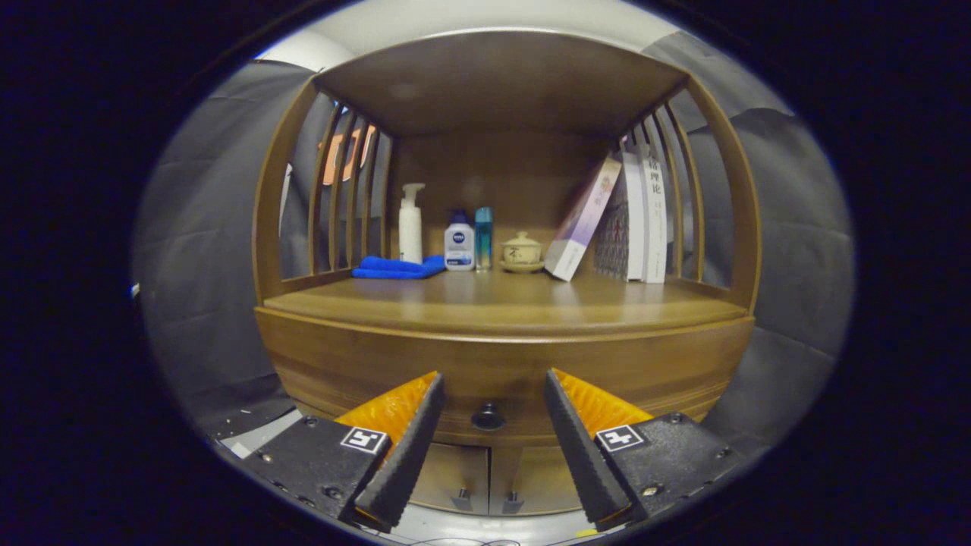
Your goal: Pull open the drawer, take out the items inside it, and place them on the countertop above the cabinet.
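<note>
- Gripper view: we see the hand-held gripper (491,394) released, its two fingers spread wide and grasping nothing; between them, just ahead, sits the dark round knob (488,416) of the drawer (501,371), which we judge shut, its curved wooden front flush under the counter (501,303).
- Progress, as we read it: nothing of the task is done; the drawer has yet to be pulled, its contents are hidden behind the front, and nothing from it lies on the counter; what is left is to close on the knob, draw it out, lift the items and set them on the bare wood nearer the fingers.
- The count along the back of the counter, beyond the fingers: one folded blue cloth (397,267); one white pump bottle (410,225); one short white bottle with a blue cap (459,241); one slim teal bottle (483,237); one lidded tea cup on a saucer (522,251); one book (582,218) leaning against a row of upright books (643,216), three or so, though we cannot count them surely.
- Below the drawer: two cabinet doors (489,478), each with a small handle, shut.
</note>
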The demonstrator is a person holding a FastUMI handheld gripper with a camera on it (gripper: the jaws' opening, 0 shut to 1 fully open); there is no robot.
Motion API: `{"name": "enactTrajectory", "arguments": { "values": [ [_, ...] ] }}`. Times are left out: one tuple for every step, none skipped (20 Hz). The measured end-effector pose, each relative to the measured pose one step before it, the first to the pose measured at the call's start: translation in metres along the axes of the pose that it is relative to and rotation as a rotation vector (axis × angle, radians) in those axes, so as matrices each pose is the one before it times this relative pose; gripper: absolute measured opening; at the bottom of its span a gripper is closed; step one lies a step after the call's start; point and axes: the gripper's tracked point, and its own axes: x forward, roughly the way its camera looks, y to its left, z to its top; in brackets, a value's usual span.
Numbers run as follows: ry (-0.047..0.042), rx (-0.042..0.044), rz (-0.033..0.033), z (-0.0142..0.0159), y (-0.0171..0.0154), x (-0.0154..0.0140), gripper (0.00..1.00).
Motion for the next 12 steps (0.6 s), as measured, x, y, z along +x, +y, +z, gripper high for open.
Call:
{"name": "enactTrajectory", "arguments": {
  "values": [
    [0.00905,0.00390,-0.00847,-0.00664,-0.00070,0.00363,0.84],
    [0.00537,0.00505,-0.01362,-0.00632,-0.00214,0.00435,0.79],
    [0.00618,0.00191,-0.00949,-0.00360,-0.00179,0.00362,0.74],
    [0.00216,0.00282,-0.00491,-0.00229,-0.00098,0.00328,0.69],
    [0.00770,-0.00063,0.00371,-0.00398,0.00140,0.00274,0.64],
    [-0.00198,0.00505,-0.00327,-0.00034,0.00189,-0.00036,0.59],
    [-0.00318,-0.00350,0.00224,-0.00076,0.00192,0.00179,0.55],
    [-0.00729,-0.00317,-0.00824,-0.00046,0.00044,-0.00065,0.50],
    [-0.00436,0.00283,-0.00440,-0.00044,0.00162,0.00007,0.46],
    [-0.00017,0.00306,-0.00693,-0.00187,0.00226,0.00068,0.42],
    [-0.00592,-0.00353,-0.01098,0.00169,-0.00052,-0.00066,0.38],
    [0.00195,0.00005,-0.01051,-0.00009,-0.00088,0.00052,0.34]
  ]
}}
